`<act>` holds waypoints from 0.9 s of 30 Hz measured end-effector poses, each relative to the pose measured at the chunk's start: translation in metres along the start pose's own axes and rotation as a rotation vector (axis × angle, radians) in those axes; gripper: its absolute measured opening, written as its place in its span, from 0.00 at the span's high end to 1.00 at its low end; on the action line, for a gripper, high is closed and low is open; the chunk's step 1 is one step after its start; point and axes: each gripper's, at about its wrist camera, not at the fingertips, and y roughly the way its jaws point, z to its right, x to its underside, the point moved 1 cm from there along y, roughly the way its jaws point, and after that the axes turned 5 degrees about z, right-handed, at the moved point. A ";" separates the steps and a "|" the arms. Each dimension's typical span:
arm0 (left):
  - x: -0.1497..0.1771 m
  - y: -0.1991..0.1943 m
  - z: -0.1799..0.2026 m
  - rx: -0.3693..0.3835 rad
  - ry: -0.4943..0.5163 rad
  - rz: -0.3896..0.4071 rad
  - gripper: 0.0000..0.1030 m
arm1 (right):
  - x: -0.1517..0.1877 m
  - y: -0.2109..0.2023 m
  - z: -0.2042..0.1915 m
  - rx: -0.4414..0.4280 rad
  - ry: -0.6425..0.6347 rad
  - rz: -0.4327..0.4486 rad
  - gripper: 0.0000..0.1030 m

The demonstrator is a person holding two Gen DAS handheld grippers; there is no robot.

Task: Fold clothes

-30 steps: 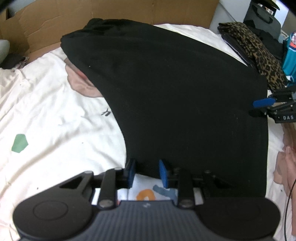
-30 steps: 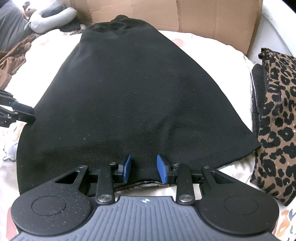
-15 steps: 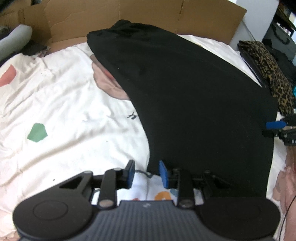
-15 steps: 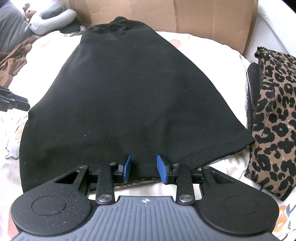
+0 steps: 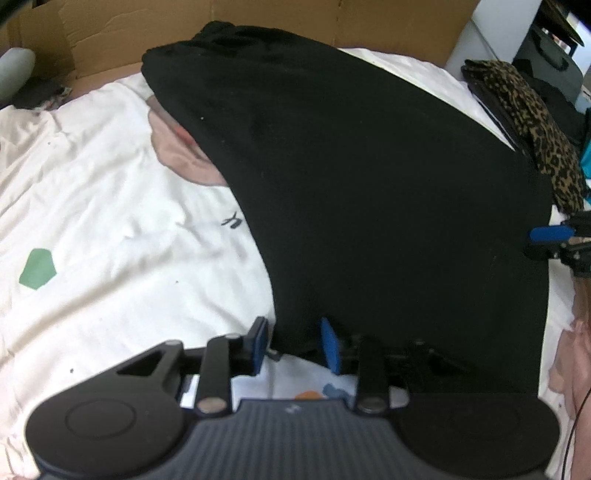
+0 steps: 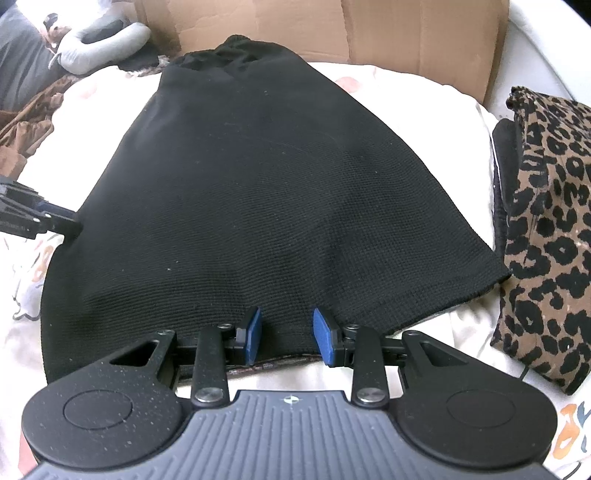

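Black knit skirt-shaped garment [image 6: 266,192] lies flat on white printed bedding [image 5: 92,229], unfolded; every fold remains. Left gripper [image 5: 295,345] at the hem's 7 o'clock corner, jaws opening, hem corner between. Right gripper [image 6: 286,334] parted astride the hem, not pinching. Only the right view shows the folded leopard-print cloth [image 6: 543,229] fully, at 3 o'clock.

My matt black ribbed-knit skirt [image 6: 266,192], soft white cotton bedsheet [image 5: 92,206], brown corrugated cardboard [image 6: 406,33], leopard-print cloth [image 6: 546,221], my tongs' blue rubbery pads [image 6: 322,334]

Skirt [image 6: 258,192] on bedsheet [image 6: 406,96]; cardboard [image 6: 406,33] behind
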 end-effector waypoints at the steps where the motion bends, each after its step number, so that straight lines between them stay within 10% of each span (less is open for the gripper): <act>1: 0.000 -0.001 -0.001 -0.001 -0.005 -0.002 0.64 | 0.001 -0.001 0.001 -0.003 0.006 0.001 0.63; 19: 0.003 -0.029 0.016 0.074 -0.035 0.092 0.62 | 0.006 -0.036 0.000 -0.034 0.060 0.079 0.63; 27: 0.004 -0.023 0.046 0.231 0.016 0.087 0.64 | -0.001 -0.030 -0.042 -0.153 -0.003 0.095 0.63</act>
